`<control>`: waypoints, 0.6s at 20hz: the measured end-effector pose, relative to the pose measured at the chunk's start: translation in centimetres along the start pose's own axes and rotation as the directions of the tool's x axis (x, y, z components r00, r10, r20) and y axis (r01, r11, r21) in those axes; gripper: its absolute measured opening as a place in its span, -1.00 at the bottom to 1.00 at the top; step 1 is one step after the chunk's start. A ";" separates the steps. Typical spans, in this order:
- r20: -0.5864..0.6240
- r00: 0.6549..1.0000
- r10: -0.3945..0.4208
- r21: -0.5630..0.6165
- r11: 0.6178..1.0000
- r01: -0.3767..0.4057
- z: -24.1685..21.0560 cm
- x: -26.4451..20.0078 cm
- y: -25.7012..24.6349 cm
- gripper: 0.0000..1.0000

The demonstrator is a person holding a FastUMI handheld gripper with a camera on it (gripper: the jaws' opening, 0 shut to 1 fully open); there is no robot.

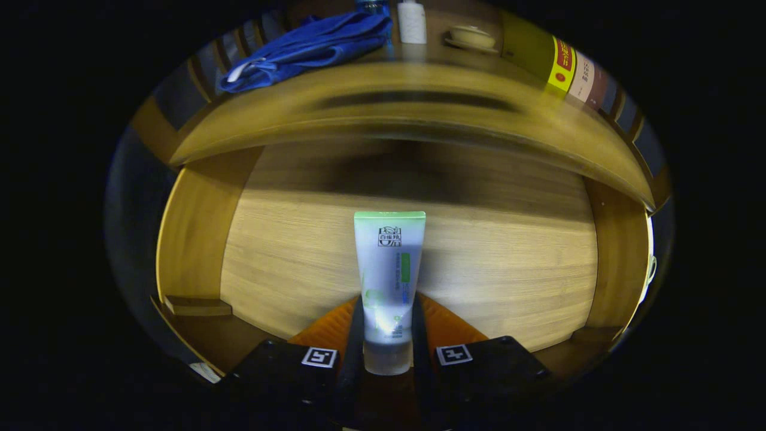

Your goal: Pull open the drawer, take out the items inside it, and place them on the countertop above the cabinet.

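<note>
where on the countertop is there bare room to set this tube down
The tool is shut on the tube over the open drawer. On the countertop, the front strip along its near edge is bare, between the blue cloth and the books. The back is crowded: cloth, white bottle, small dish, books.

Home-style booth w/ wooden cabinet (413, 120): blue cloth (305, 48), books (568, 69), small dish (473, 37) on top (living-room feel).

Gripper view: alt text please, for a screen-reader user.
The gripper holds a tube between its jaws over the open wooden drawer. Beyond, the countertop carries a blue cloth.
</note>
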State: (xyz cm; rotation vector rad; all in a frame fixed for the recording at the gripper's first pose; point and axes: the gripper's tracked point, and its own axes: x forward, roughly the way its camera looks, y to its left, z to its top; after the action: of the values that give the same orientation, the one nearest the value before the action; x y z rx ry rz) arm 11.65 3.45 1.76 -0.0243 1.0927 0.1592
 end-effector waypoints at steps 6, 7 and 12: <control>0.149 0.988 0.038 -0.023 0.999 -0.035 1.6 -6.0 -0.4 -0.08; 0.174 0.984 0.042 -0.020 0.999 -0.039 1.6 -6.6 -0.8 -0.08; 0.315 0.946 0.073 -0.007 0.997 -0.075 4.5 -12.8 -0.5 -0.07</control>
State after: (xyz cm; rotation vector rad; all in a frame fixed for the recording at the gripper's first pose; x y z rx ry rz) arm 9.92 1.94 15.11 0.0458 0.7745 0.2197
